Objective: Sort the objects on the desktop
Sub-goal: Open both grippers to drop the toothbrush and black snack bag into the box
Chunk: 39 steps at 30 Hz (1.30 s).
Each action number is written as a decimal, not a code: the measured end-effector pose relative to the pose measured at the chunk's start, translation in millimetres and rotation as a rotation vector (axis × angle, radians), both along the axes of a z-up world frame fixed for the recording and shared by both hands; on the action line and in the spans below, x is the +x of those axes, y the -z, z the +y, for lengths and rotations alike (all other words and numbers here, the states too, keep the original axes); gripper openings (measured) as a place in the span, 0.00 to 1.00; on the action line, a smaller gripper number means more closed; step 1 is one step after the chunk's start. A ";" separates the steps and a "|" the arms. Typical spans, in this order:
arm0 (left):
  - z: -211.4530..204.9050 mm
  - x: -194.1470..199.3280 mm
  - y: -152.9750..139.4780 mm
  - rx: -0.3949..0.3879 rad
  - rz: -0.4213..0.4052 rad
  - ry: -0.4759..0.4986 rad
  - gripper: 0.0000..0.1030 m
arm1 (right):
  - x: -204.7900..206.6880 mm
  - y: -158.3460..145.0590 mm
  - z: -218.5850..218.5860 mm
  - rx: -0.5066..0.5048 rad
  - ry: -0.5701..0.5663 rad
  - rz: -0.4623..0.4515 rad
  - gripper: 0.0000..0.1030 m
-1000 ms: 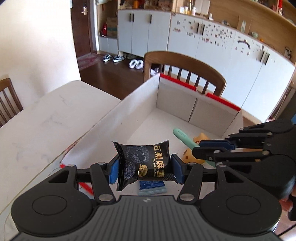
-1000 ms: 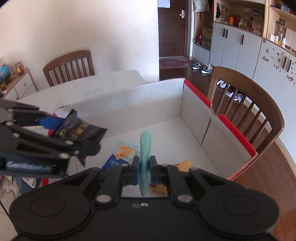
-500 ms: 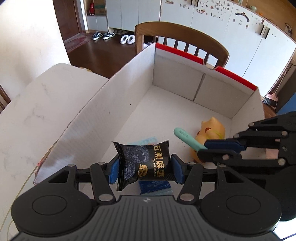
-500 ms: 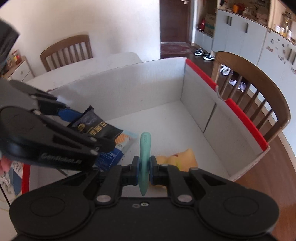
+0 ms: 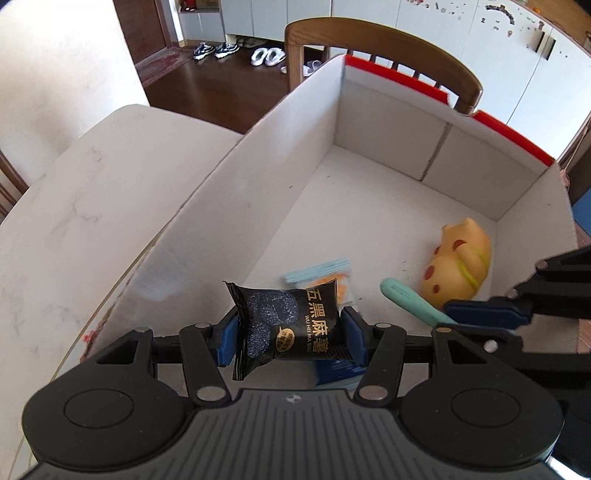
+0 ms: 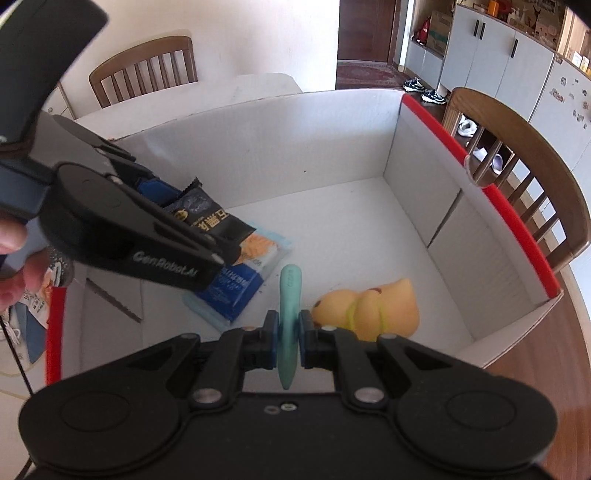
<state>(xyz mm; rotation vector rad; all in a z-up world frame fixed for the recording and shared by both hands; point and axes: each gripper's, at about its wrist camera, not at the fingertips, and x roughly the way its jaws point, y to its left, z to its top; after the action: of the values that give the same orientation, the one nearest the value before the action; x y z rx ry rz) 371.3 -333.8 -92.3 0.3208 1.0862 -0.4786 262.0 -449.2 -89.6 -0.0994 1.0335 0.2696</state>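
- The left gripper (image 5: 290, 334) has its jaws clamped on a black snack packet (image 5: 291, 325) with gold Chinese lettering, one blue pad pressing each side; the packet hangs in the air above the near end of the box.
- The right gripper (image 6: 289, 339) has its jaws closed tight on a slim teal silicone tool (image 6: 290, 321), held edge-on with its rounded tip pointing forward and raised off the box floor.
- In the left wrist view the teal tool (image 5: 410, 301) pokes out of the right gripper's blue pads at the right edge, just in front of the yellow toy.
- Below the black packet, a blue-and-orange snack pouch (image 6: 240, 280) lies flat on the box floor; in the left wrist view it (image 5: 325, 275) is partly hidden behind the packet.
- A yellow rubber animal toy (image 6: 369, 308) with dark red spots and a yellow-green band around its middle lies on its side on the box floor, near the right wall and just beside the teal tool.
- All of this sits inside a white cardboard box (image 5: 388, 107) with red edges, open at the top.
- The box stands on a white desk (image 5: 92, 192); a wooden chair (image 5: 380, 33) stands behind the far wall of the box.
- The person's fingers (image 6: 14, 258) show at the left edge of the right wrist view, by the left gripper's handle.
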 end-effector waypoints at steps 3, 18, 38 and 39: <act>4.8 2.4 3.2 0.004 0.009 -0.003 0.54 | -3.9 1.0 6.1 0.008 0.006 0.011 0.10; 4.3 5.3 5.2 0.018 0.049 0.012 0.56 | 2.8 8.7 19.2 -0.038 0.010 0.066 0.16; 18.8 -29.2 -33.2 -0.101 -0.029 -0.033 0.62 | -8.2 -23.3 -2.8 0.048 0.044 -0.014 0.36; 19.3 -31.7 -35.7 -0.105 -0.035 -0.035 0.62 | -9.8 -25.2 -3.4 0.052 0.046 -0.015 0.36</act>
<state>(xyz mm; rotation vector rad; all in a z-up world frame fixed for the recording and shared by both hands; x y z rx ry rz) 339.6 -314.4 -56.6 0.2163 1.0271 -0.4950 252.2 -452.6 -64.4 -0.0304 1.0116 0.2537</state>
